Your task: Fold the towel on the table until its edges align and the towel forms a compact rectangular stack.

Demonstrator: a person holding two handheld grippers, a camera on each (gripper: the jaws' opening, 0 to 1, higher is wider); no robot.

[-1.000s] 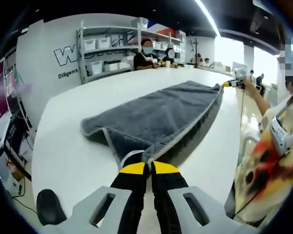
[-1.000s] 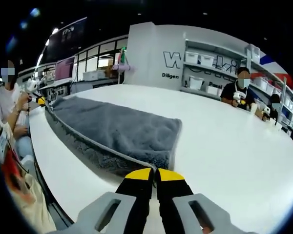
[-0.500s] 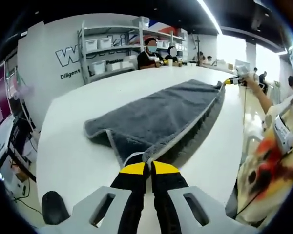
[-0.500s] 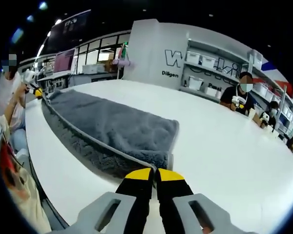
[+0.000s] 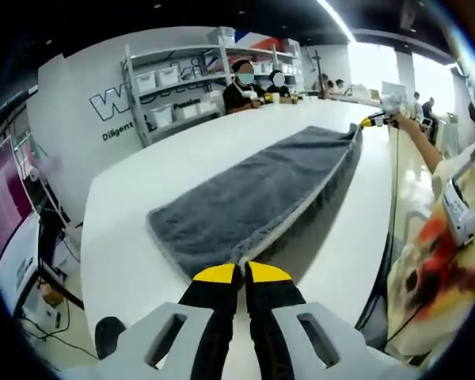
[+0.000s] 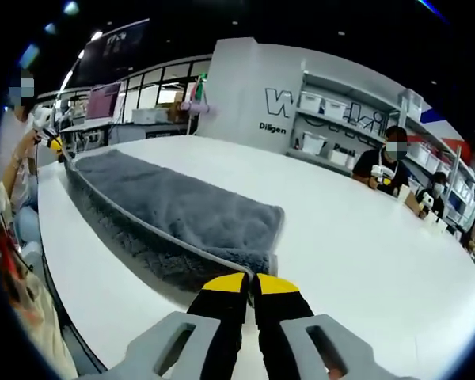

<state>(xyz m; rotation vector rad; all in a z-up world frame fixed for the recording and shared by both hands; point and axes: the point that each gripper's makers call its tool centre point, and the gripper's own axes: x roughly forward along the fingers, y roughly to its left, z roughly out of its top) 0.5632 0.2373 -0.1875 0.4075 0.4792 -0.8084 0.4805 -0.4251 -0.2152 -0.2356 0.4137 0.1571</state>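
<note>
Towel lies stretched along the desk near its front edge, long axis running straight from one gripper to the other, one per end. Left gripper and right gripper each pinch an end corner, jaws closed. Count: one towel, two grippers, one desk.

Grey towel, folded lengthwise, near edge lifted

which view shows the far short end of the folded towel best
The right gripper view: the towel ends in a clear short edge with pale trim, lying on the white table just beyond the right gripper. In the left gripper view the towel stretches away lengthwise, and its near short edge shows by the left gripper.
</note>
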